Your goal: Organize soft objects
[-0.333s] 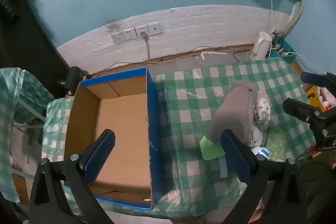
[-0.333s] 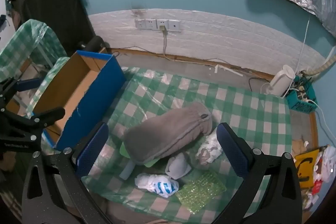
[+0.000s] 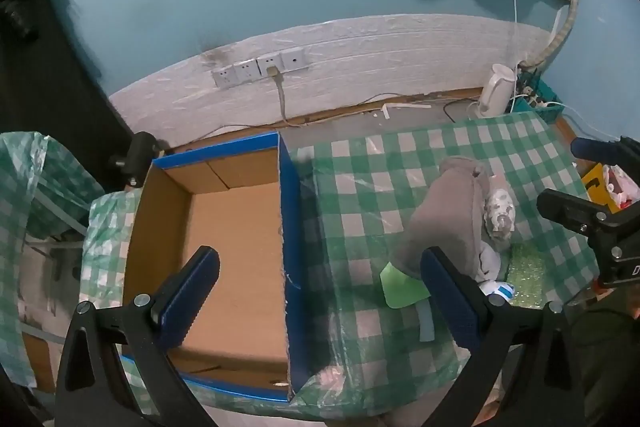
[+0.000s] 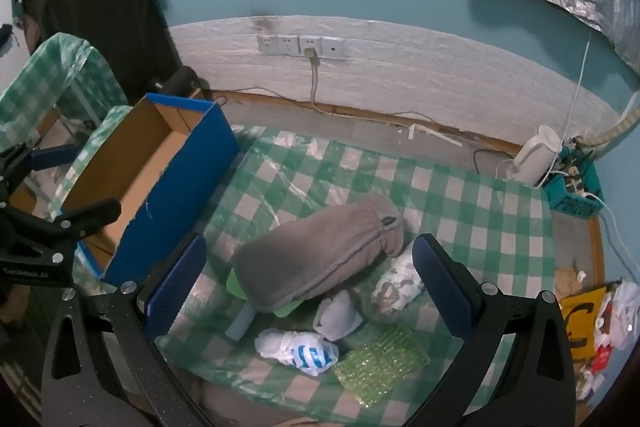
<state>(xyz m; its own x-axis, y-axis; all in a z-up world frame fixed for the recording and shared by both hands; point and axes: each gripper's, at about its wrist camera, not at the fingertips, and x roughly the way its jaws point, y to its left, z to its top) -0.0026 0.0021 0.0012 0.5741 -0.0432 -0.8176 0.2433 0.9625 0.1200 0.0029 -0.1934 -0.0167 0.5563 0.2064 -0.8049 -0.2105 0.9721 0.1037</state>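
A grey plush roll [image 4: 320,251] lies on the green checked table [image 4: 460,203], over a green sheet [image 4: 236,285]. Beside it lie a patterned white bundle [image 4: 398,283], a grey-white cloth [image 4: 338,315], a white and blue plastic bag [image 4: 298,347] and a green bubble pad [image 4: 380,359]. An empty blue cardboard box [image 3: 224,227] stands at the table's left. My left gripper [image 3: 320,291] is open and empty above the box's right wall. My right gripper [image 4: 308,275] is open and empty above the grey roll, which also shows in the left wrist view [image 3: 444,223].
A white kettle [image 4: 536,155] and a teal basket [image 4: 572,191] of cables stand on the floor past the table's far right. Wall sockets [image 4: 300,45] with a plugged cord sit on the white panel. A second checked table [image 4: 48,83] stands at the left.
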